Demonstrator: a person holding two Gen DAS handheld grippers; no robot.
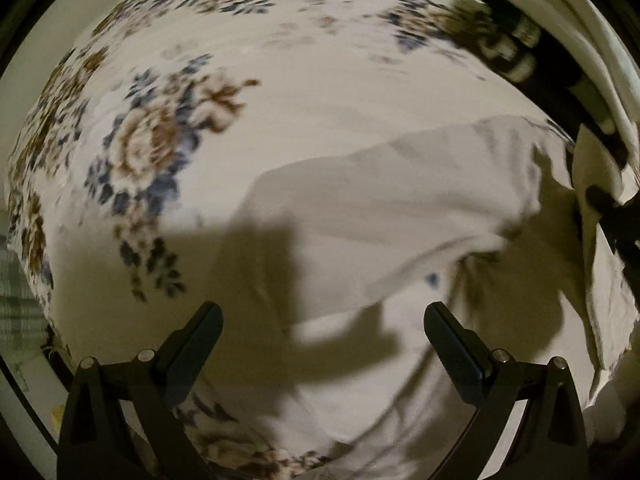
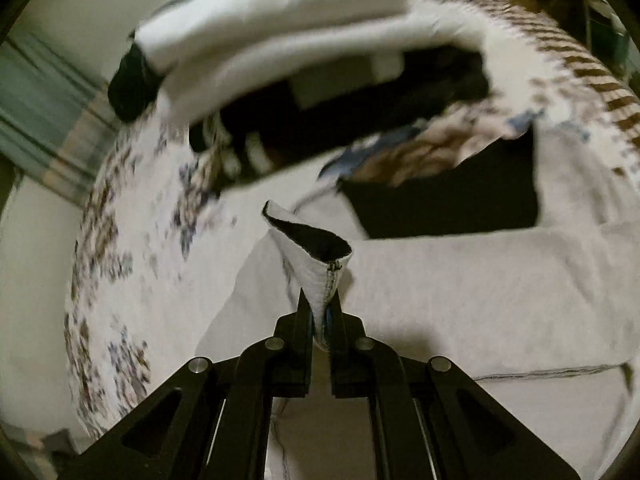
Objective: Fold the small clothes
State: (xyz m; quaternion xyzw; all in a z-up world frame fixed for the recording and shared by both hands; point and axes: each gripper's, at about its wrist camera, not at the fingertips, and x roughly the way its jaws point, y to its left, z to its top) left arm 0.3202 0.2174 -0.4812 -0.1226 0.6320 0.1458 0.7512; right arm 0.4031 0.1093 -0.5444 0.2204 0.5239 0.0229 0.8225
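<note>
A small white garment (image 1: 400,208) lies on the floral bedsheet (image 1: 152,148), part folded over. My left gripper (image 1: 322,320) is open and empty just above the garment's near edge. In the right wrist view my right gripper (image 2: 320,300) is shut on a corner of the white garment (image 2: 480,292), lifting a seamed, cone-shaped fold (image 2: 316,256) with a dark inside. The right gripper also shows at the right edge of the left wrist view (image 1: 600,200), holding cloth.
A stack of folded white and black clothes (image 2: 280,52) lies on the bed beyond the garment; it also shows in the left wrist view (image 1: 540,32). A black cloth (image 2: 448,200) lies behind the garment. The bed's edge (image 2: 88,240) is at left.
</note>
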